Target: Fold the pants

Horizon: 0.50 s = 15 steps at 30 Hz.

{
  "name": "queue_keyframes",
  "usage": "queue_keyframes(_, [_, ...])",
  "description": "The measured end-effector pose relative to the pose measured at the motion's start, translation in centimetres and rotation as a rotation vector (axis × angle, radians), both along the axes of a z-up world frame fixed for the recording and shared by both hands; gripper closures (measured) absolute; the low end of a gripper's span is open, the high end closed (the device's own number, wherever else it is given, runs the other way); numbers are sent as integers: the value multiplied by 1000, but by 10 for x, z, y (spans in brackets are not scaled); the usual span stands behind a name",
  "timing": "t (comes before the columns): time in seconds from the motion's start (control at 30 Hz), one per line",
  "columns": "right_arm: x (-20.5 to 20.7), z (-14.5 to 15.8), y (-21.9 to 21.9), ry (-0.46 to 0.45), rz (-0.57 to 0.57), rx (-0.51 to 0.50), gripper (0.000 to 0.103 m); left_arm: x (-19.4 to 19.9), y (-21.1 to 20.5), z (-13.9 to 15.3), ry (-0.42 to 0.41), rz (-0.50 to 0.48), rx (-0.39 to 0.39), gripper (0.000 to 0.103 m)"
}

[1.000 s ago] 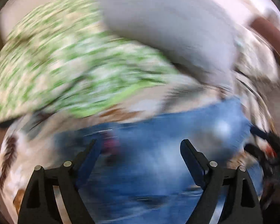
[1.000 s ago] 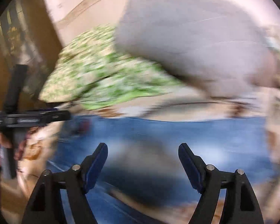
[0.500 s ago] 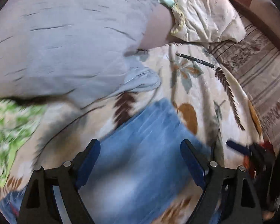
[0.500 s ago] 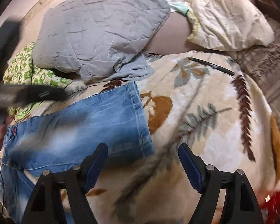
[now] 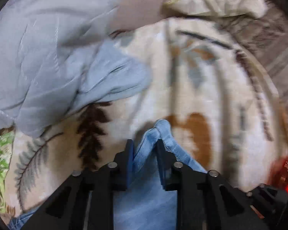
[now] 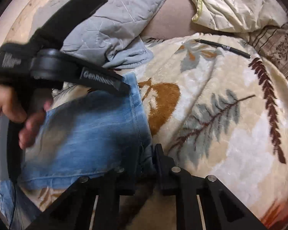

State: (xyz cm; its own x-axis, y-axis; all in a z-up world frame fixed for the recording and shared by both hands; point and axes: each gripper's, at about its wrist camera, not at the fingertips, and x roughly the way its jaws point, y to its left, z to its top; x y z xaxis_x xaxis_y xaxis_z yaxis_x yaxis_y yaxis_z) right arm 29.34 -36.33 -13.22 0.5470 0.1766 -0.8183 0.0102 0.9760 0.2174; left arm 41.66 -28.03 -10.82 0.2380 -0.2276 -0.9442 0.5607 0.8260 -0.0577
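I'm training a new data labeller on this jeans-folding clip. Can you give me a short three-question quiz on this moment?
1. True or false: a pen lies on the leaf-print blanket.
2. Which part of the jeans is between the fingers of the right gripper? A waistband, B leg hem, C pocket.
3. What colour is the quilted pillow beyond the jeans?

Key: 1 true; 2 B; 3 grey.
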Motion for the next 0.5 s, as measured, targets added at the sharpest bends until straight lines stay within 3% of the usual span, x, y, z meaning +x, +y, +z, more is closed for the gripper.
queue_keyframes(0.1, [-24, 18, -10, -38, -35, 34, 88, -11, -19, 7, -28, -42, -20, 82])
queue_keyframes(0.2, [-34, 27, -15, -42, -47, 23, 88, -10, -40, -9, -42, -33, 28, 80])
queue_keyframes(0.3, [-28, 20, -15, 24, -57, -16, 81, -9, -41, -12, -50, 11, 57, 25])
queue_keyframes(0.37, [-29, 22, -16, 46, -85, -66, 73, -15, -27, 0, -97, 23, 38, 23])
queue_keyframes(0.4, [-31, 29, -20, 22, -95, -61, 62, -18, -19, 8, -110, 23, 43, 23])
queue_keyframes(0.43, [-33, 36, -23, 0, -110, -58, 35, -20, -8, 17, -120, 26, 54, 23])
queue_keyframes(0.5, [-40, 53, -26, -70, -144, -68, 18, -25, 15, 29, -138, 50, 85, 22])
